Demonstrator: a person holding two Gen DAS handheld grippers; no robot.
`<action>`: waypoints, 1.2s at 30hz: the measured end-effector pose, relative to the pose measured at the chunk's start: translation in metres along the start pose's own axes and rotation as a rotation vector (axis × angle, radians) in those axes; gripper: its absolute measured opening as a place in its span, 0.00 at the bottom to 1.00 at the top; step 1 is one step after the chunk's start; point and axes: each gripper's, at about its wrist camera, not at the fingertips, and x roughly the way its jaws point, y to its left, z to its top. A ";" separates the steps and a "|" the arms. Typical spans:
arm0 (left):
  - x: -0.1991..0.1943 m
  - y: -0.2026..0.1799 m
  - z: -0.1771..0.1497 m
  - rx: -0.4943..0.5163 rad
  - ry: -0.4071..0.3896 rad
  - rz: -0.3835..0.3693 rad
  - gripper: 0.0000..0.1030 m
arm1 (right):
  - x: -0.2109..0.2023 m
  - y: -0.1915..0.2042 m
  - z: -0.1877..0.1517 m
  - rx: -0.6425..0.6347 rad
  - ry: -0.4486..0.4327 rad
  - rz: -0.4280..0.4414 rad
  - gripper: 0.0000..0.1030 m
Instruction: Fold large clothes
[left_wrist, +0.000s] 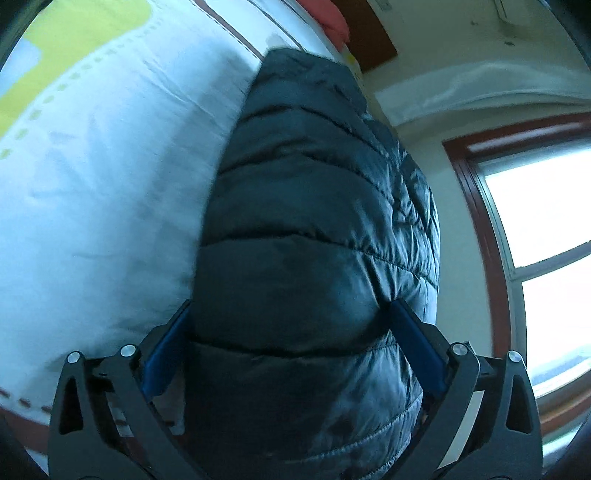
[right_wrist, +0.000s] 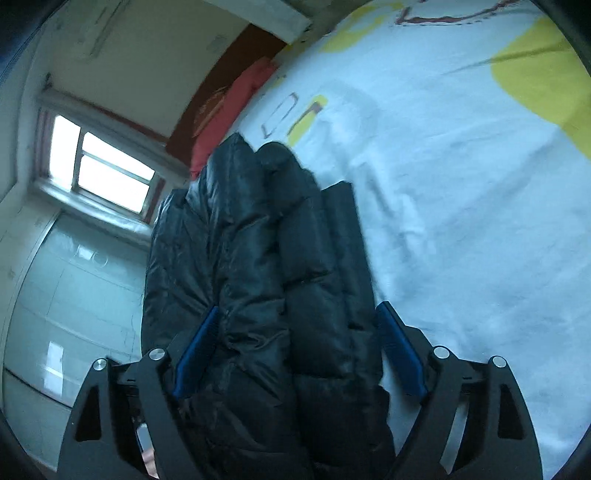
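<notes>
A dark quilted puffer jacket (left_wrist: 314, 184) lies bunched on the white bed sheet (left_wrist: 92, 184). In the left wrist view its puffy bulk fills the space between the blue pads (left_wrist: 166, 350) of my left gripper (left_wrist: 291, 304), whose jaws stand wide apart. In the right wrist view the jacket (right_wrist: 258, 240) lies in long folded ridges between the fingers of my right gripper (right_wrist: 299, 306). There the left pad (right_wrist: 195, 350) rests against the fabric, while a strip of sheet shows beside the right pad. Neither gripper squeezes the jacket.
The sheet (right_wrist: 461, 184) carries yellow patches and brown outlines. A red pillow (right_wrist: 229, 110) lies by the brown headboard (left_wrist: 369, 37). A bright window (right_wrist: 107, 166) and pale tiled floor (right_wrist: 74, 295) lie past the bed's edge, close to the jacket.
</notes>
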 end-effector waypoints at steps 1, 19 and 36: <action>0.003 -0.001 0.001 0.007 0.003 -0.002 0.98 | 0.003 0.001 -0.001 -0.009 0.011 0.008 0.78; -0.031 -0.032 0.008 0.130 -0.102 0.029 0.71 | 0.027 0.046 -0.005 -0.005 -0.056 0.182 0.40; -0.049 0.023 0.064 0.098 -0.201 0.158 0.71 | 0.166 0.107 0.003 0.010 0.071 0.259 0.40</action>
